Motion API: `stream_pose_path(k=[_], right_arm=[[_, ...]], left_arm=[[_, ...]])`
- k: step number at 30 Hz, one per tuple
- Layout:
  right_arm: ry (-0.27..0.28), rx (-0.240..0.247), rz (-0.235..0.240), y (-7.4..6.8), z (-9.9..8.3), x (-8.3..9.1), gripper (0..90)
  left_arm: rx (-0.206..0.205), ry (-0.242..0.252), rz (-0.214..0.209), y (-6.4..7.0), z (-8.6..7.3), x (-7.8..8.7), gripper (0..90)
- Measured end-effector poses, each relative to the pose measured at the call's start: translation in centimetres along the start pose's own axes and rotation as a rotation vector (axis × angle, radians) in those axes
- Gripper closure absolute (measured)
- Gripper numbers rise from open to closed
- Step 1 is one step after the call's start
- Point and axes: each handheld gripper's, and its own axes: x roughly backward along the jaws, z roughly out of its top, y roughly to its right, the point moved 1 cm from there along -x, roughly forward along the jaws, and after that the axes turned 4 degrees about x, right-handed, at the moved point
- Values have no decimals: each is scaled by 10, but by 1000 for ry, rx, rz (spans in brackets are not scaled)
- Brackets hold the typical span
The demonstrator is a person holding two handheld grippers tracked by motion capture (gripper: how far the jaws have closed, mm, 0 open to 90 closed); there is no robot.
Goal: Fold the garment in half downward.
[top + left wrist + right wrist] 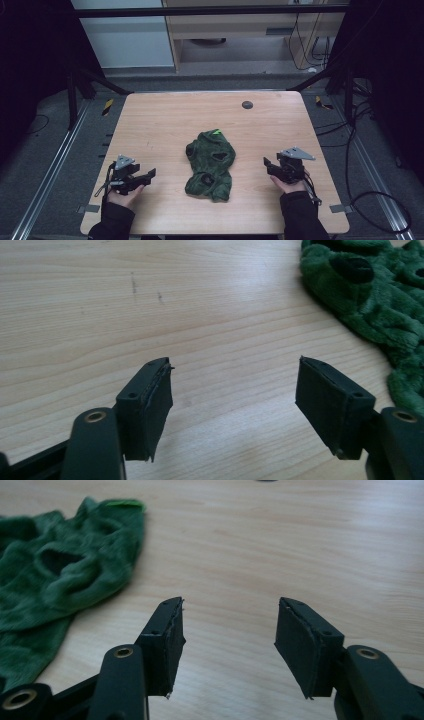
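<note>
Both my jaws spread, nothing pinched, green cloth untouched.

My left gripper [136, 177] sits lower left of the high view, my right gripper [280, 167] lower right, jaws gaping over bare wooden table [160, 120]. The crumpled green fleece garment [210, 165] lies at centre between them. I judge this a start; next, reach inward for an edge.

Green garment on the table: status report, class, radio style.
Left gripper open, empty. Right gripper open, empty. Green garment crumpled mid-table between them, untouched. Nothing in the way.
</note>
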Motion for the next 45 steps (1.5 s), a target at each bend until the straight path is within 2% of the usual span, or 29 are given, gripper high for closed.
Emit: stream_pose_path(k=[4,7,8,10,13,17,26,35,45], right_arm=[[-15,34,27,-7,0,-5,469],[-8,27,53,-13,3,-2,484],[-4,43,53,-14,5,-2,484],[3,43,66,-16,7,-1,488],[10,29,79,-17,12,0,491],[8,41,81,-16,17,-2,492],[33,42,98,-16,34,-2,476],[34,63,112,-24,51,-7,486],[36,76,142,-33,66,-17,485]], left_arm=[[-5,1,-26,5,2,-1,328],[-16,-2,-43,9,4,-2,339],[-19,-1,-49,10,5,-2,342],[-21,6,-66,12,9,-4,343],[-35,10,-70,14,15,-7,347],[-41,19,-85,17,22,-10,350],[-63,42,-96,24,40,-13,353],[-69,67,-107,24,58,-17,350],[-90,59,-109,31,71,-30,349]])
